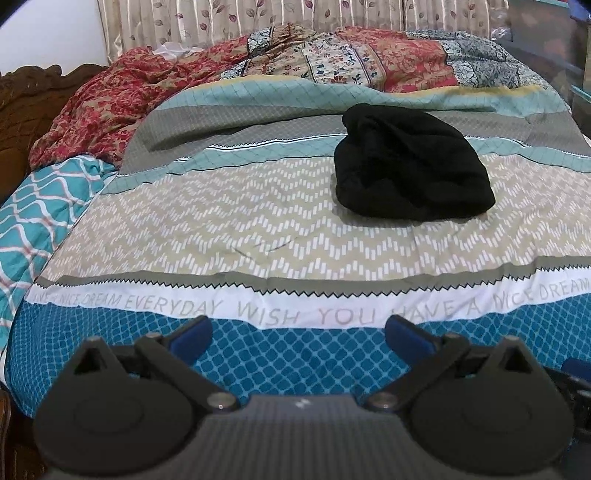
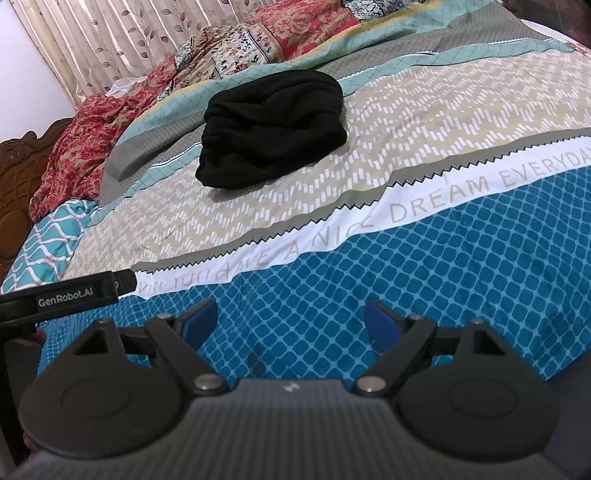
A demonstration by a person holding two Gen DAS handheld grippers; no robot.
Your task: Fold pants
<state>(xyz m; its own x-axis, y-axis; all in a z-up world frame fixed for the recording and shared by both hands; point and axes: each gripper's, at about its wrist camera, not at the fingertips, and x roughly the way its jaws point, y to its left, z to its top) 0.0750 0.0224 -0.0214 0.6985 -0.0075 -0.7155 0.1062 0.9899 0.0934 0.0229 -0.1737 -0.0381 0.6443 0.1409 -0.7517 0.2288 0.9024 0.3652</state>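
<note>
My left gripper [image 1: 298, 336] jaws wide, nothing in them, over the blue-patterned near strip of the bedspread [image 1: 221, 229]. My right gripper [image 2: 290, 319] jaws wide too, holding nothing, over the same blue strip. Black pants [image 1: 412, 164] lie bunched in a crumpled heap on the bedspread, on its beige zigzag band and the grey stripe behind, well apart from both grippers. Red floral quilt [image 1: 110, 107] rumpled beyond the pants. Leaf-print curtain [image 1: 221, 18] behind the bed. Carved wooden headboard [image 1: 26, 99] beside the quilt.
</note>
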